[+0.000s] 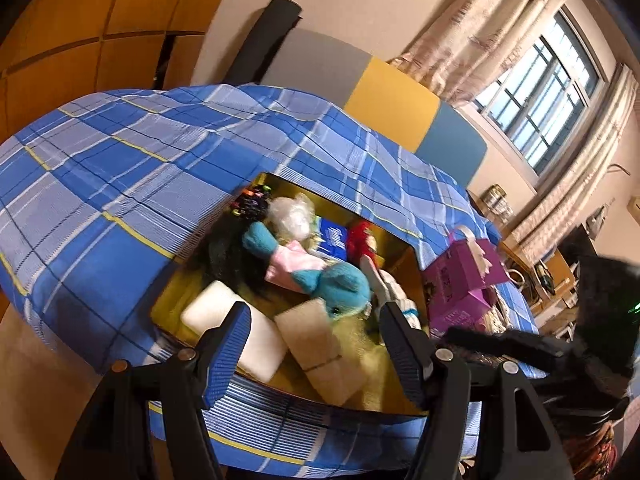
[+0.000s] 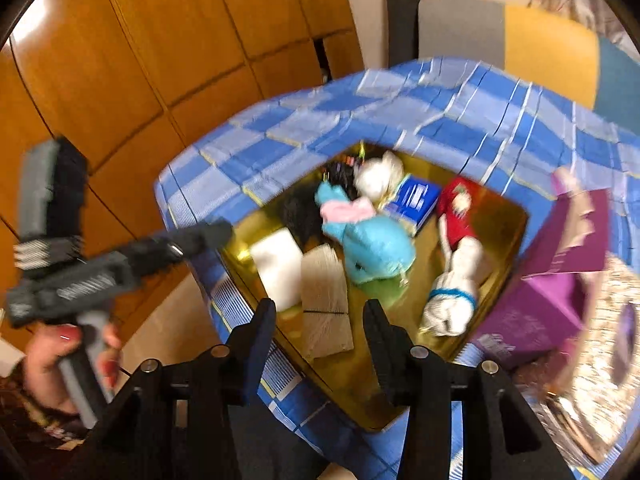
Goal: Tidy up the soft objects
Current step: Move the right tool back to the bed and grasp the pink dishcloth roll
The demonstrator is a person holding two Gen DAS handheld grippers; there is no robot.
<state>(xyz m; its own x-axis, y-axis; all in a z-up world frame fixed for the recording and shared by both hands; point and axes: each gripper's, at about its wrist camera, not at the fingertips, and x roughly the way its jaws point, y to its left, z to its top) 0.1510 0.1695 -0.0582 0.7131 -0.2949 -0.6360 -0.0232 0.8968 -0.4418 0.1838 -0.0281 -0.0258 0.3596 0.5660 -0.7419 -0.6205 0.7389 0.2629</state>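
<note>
Both tools empty, spread above tray.

A bed under a blue plaid sheet carries it all — a shallow gold tray sits on the cloth, packed with soft toys and white blocks. Just beside the tray's right edge stands a purple box with its flap up — directly on the sheet too. Next to that, a glittery object, blurred.
</note>
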